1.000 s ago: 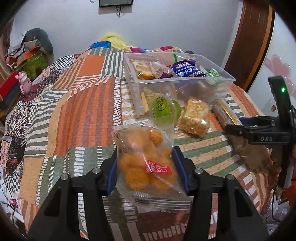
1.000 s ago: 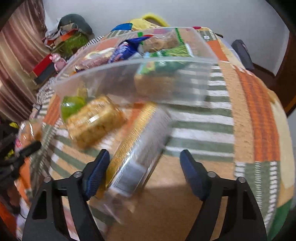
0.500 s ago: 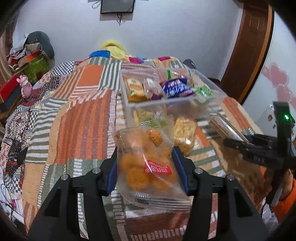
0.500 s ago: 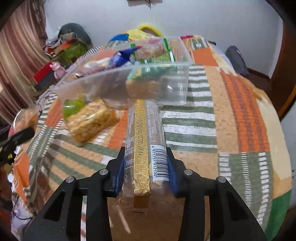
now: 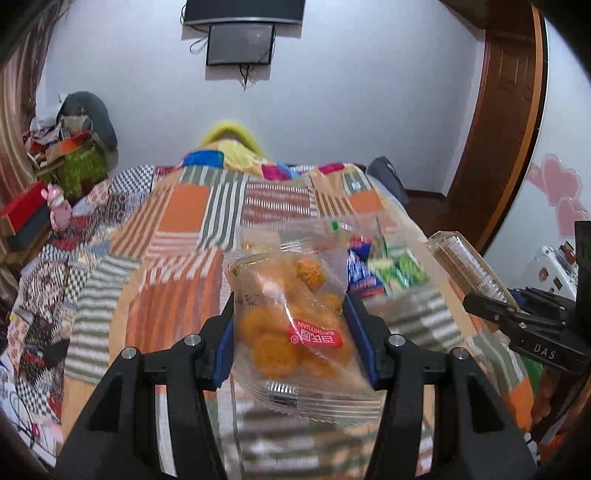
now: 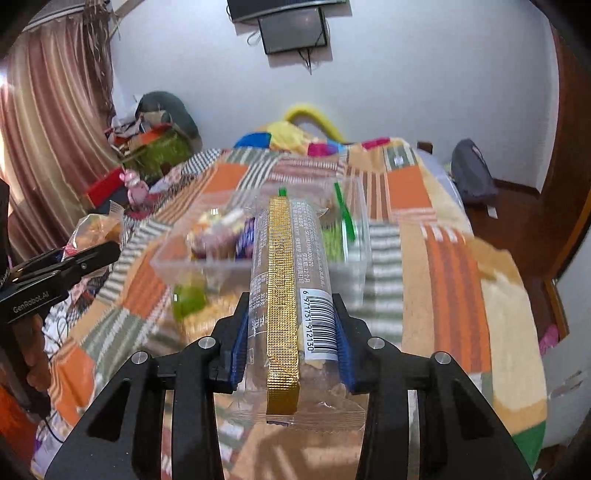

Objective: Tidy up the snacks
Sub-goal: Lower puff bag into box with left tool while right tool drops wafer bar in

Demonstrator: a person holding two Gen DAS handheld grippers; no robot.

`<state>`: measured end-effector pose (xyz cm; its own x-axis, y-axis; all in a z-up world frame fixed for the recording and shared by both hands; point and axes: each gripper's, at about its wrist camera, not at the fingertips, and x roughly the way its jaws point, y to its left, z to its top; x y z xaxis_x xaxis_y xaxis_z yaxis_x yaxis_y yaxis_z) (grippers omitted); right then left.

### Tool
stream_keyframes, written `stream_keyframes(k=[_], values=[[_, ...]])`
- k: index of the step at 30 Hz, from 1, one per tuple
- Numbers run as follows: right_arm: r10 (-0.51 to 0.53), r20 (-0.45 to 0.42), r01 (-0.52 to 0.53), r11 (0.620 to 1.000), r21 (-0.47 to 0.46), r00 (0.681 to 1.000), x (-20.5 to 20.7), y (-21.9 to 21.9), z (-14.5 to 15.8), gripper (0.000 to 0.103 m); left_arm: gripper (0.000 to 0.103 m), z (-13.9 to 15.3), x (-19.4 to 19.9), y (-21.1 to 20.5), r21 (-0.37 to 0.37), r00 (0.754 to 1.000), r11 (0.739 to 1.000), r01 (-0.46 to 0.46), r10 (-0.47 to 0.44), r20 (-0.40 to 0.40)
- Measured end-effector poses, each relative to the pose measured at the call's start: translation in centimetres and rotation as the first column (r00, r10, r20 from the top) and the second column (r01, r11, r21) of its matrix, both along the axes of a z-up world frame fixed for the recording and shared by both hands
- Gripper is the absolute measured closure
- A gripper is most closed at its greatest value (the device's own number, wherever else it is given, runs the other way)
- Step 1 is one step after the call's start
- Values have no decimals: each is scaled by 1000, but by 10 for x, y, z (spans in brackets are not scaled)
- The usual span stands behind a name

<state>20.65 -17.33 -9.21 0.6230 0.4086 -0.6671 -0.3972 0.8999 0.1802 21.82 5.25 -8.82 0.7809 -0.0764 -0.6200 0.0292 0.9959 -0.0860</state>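
Both snack packs (image 5: 291,325) now higher.

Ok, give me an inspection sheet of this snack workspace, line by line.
Surface: patchwork quilt on a bed.
Job's things: clear plastic bin part-filled with snacks; bag of orange puffs; gold-striped cracker sleeve.
Clutter: green packet lying by the bin.
Grippers: left gripper shut on the bag; right gripper shut on the sleeve.
Cables: wires under the wall screen.
Surroundings: curtain, wooden door frame, pile of belongings.
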Motion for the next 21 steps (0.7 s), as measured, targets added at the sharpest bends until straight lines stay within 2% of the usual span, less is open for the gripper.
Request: stream_keyframes(k=[4,8,16,21], values=[[-5,30,6,1000,-16,1000,21,8,7,67,49,4,25,-2,9,1000,1000,-4,4,5],[-5,37,6,1000,-24,999,44,18,5,67,49,-5,53,0,-20,1000,1000,-13,13,-22],[-2,-20,1,998,-63,1000,89,35,-23,67,49,-42,100,11,-27,992,998,-50,47,-113],[-7,-45,4,998,-69,999,95,34,-39,67,49,-60,113,12,-21,988,998,-54,50,-145]])
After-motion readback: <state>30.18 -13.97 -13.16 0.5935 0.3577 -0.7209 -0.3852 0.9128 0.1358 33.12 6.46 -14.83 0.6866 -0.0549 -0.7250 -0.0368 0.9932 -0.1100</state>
